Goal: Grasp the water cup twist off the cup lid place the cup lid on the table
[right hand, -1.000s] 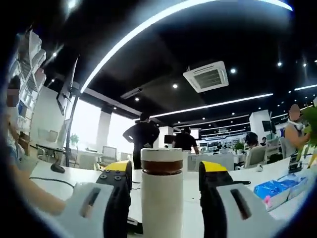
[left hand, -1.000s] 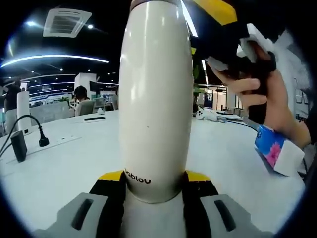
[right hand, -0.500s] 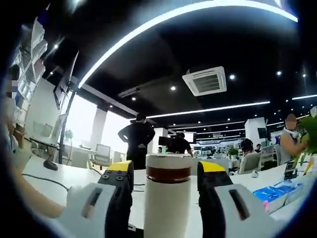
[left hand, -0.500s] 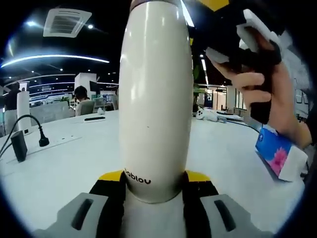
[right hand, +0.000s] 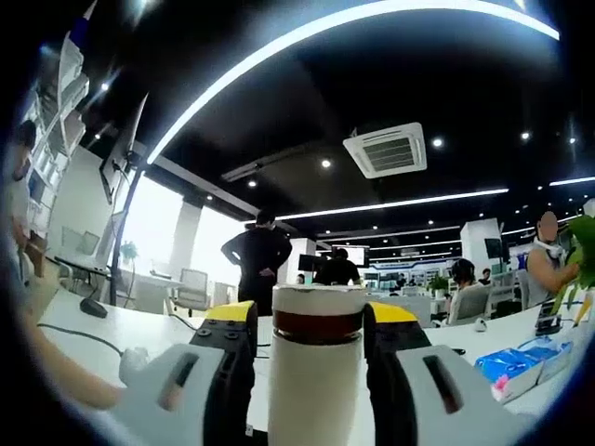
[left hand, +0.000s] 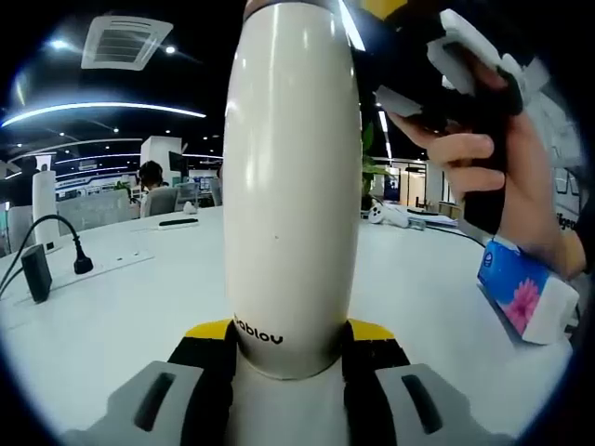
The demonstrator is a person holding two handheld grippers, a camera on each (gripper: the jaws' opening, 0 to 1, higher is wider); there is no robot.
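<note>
Gripping water cup (left hand: pixel 291 186) body, left gripper (left hand: pixel 290 348) fingers clamped; right gripper (right hand: pixel 310 321) fingers pinching cup lid (right hand: pixel 317 300).

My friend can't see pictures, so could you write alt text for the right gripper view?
The right gripper has its two yellow-tipped jaws closed against the lid of a white water cup. Behind it are a white table and a blue tissue pack.

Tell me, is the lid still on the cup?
Yes, still on. In the right gripper view the lid sits atop the water cup, above a brown band, between the right gripper jaws.
</note>
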